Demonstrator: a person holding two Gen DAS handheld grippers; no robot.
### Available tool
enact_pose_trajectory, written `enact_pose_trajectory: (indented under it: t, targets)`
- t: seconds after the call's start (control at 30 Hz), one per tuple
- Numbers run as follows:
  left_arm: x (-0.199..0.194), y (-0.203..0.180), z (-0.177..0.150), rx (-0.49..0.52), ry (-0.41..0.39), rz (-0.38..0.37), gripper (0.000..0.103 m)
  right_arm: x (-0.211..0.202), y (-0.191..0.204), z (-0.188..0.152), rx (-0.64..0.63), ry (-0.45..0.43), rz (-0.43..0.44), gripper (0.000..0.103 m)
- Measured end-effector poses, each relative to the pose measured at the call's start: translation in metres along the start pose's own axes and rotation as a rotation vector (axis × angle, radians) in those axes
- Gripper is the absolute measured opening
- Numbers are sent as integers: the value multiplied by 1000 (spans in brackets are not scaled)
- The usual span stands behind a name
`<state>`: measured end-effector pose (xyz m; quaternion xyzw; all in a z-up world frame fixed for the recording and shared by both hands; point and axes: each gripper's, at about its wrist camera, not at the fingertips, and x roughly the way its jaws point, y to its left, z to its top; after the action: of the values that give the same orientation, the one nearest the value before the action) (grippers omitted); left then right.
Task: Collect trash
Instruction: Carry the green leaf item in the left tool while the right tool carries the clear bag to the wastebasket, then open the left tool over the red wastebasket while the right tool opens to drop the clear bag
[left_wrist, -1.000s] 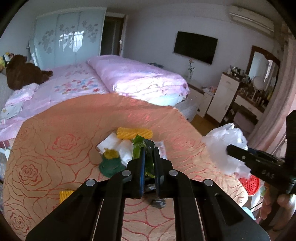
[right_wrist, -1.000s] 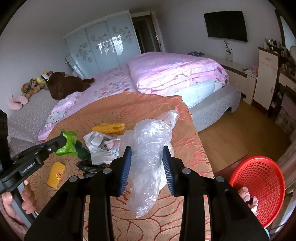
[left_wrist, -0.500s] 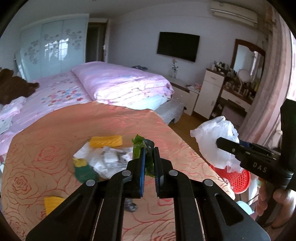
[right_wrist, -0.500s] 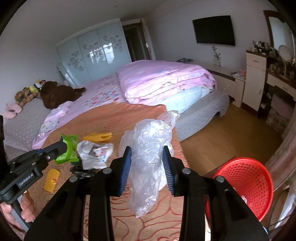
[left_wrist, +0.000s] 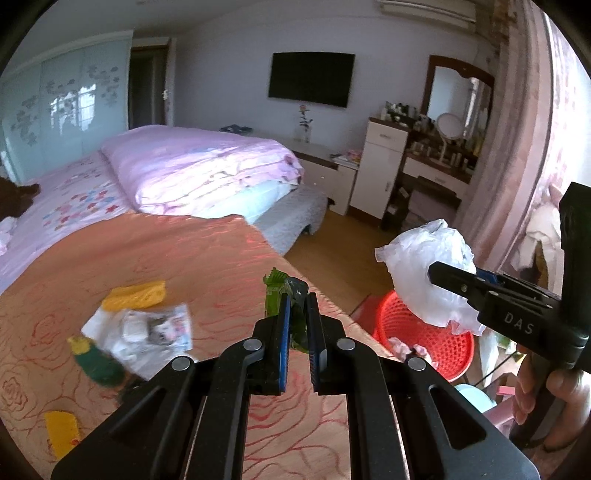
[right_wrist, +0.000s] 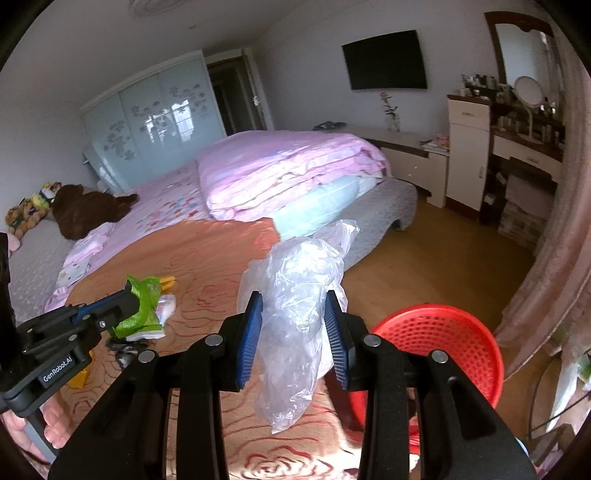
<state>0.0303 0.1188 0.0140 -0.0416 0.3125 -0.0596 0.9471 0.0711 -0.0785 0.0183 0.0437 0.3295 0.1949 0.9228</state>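
My left gripper (left_wrist: 296, 295) is shut on a crumpled green wrapper (left_wrist: 275, 286), held above the orange rose-patterned bedspread (left_wrist: 184, 251). From the right wrist view the same green wrapper (right_wrist: 142, 302) hangs in that gripper at the left. My right gripper (right_wrist: 293, 301) is shut on a bunched clear plastic bag (right_wrist: 295, 295), which dangles below the pads. In the left wrist view this plastic bag (left_wrist: 428, 277) hangs over the red mesh basket (left_wrist: 417, 332). The red basket (right_wrist: 436, 339) stands on the floor beside the bed's corner, with a few scraps in it.
On the bedspread lie a yellow packet (left_wrist: 135, 294), a white printed wrapper (left_wrist: 147, 328), a green and yellow packet (left_wrist: 96, 360) and another yellow packet (left_wrist: 62, 432). A folded pink duvet (left_wrist: 199, 173) lies beyond. A dressing table (left_wrist: 439, 162) stands by the curtain.
Both grippers have swung to the right with their loads, away from the litter on the bedspread. The red basket has come into fuller view, and the plastic bag now hangs over it.
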Motion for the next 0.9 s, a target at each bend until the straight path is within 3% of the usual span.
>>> enact_pose_trajectory:
  t: [0.4,0.9]
  targets:
    - [28,-46,9,54,27,-90,8,-18,-57,-10,71,-5,-106,34]
    - [72,-132,7,161,84,-225,8,-30,-130,-30,183,-2,-213,34]
